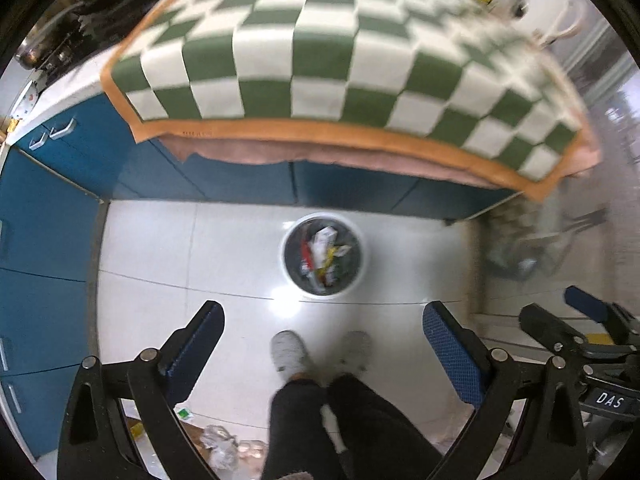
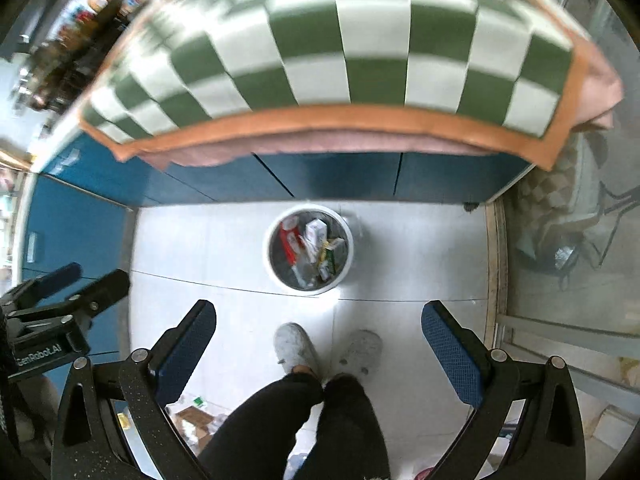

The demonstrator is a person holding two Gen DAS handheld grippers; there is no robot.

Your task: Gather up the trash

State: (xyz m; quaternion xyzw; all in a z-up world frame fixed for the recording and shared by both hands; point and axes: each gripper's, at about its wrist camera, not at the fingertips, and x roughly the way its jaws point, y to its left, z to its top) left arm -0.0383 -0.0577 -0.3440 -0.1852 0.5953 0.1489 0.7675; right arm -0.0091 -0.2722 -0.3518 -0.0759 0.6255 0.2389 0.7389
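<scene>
Bin (image 1: 323, 256) w/ wrappers stands on floor (image 1: 200, 248) near checkered desk (image 1: 320, 60). Left gripper (image 1: 323, 356) and right gripper (image 2: 319, 354): fingers released, empty, above person's slippers (image 2: 296, 346).

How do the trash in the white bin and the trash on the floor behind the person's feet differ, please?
The bin trash is packed together inside the white bin; the floor trash lies scattered loose on the tiles. The bin trash sits ahead of the slippers, near the blue cabinets; the floor trash lies behind them. Both include small boxes and wrappers.
</scene>
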